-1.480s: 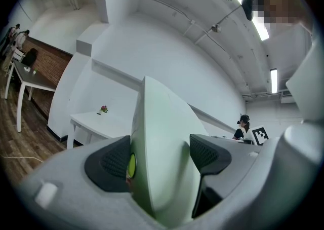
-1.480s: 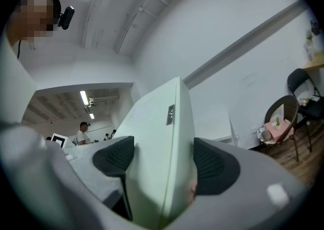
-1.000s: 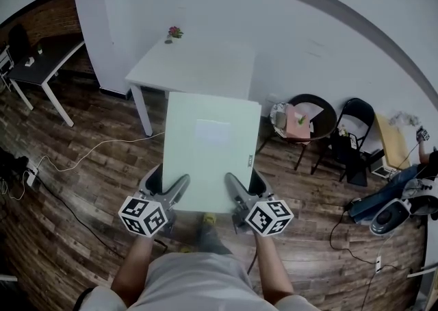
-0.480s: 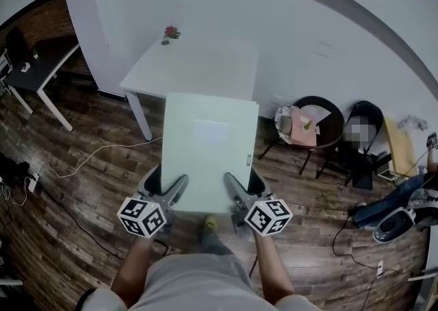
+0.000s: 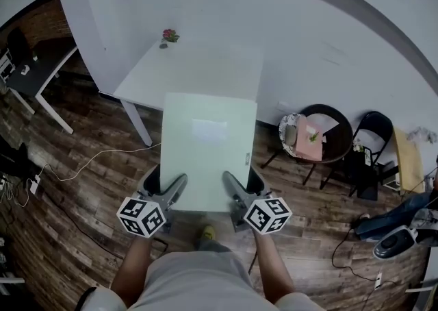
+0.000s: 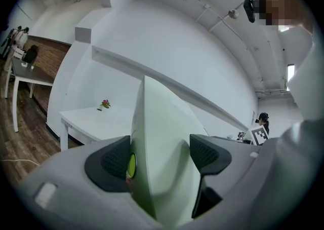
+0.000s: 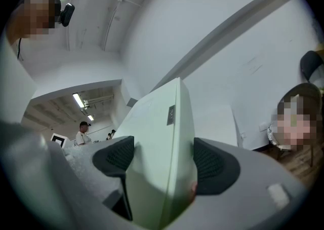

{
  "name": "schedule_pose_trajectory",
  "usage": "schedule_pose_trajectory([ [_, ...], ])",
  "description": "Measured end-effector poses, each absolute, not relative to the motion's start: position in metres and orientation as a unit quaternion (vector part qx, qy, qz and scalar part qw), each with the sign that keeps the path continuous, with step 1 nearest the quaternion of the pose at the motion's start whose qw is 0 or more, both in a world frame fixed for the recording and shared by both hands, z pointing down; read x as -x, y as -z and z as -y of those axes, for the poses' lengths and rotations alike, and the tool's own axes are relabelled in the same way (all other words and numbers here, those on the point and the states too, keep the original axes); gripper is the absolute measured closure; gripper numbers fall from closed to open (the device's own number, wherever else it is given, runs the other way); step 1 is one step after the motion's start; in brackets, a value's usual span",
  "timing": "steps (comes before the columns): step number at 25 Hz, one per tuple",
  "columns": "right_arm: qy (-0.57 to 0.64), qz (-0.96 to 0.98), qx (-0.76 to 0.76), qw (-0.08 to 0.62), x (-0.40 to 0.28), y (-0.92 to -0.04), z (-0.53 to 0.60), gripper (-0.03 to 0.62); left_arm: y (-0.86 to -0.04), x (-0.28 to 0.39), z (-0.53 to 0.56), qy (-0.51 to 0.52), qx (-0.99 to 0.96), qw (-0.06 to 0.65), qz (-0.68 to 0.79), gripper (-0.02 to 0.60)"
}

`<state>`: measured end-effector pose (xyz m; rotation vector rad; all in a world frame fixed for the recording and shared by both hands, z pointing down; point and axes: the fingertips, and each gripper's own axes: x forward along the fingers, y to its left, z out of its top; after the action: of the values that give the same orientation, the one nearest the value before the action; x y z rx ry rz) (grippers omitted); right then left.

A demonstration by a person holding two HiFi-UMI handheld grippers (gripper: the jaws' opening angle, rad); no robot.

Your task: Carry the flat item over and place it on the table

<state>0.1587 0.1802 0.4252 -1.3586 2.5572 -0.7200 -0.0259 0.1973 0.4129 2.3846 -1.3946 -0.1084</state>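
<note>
The left gripper and right gripper each clamp the near edge of the pale green board, which stretches flat ahead of them, its far end toward the white table beyond.

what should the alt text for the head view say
Seen from above, a person holds a pale green flat panel, its near end clamped by the left tongs and right tongs, before a white table against a white wall. A small pink flower sits at the table's far edge.
</note>
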Motion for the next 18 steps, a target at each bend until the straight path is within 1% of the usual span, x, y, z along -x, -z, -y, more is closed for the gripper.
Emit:
schedule_pose_trajectory([
  [11, 0.247, -0.860, 0.440, 0.080, -0.191, -0.432, -0.105, 0.232, -0.417, -0.008, -0.128, 0.032, -0.838, 0.183, 0.513, 0.216],
  [18, 0.245, -0.858, 0.443, 0.084, -0.197, -0.439, -0.076, 0.232, -0.424, -0.014, -0.098, 0.031, -0.840, 0.178, 0.511, 0.216],
])
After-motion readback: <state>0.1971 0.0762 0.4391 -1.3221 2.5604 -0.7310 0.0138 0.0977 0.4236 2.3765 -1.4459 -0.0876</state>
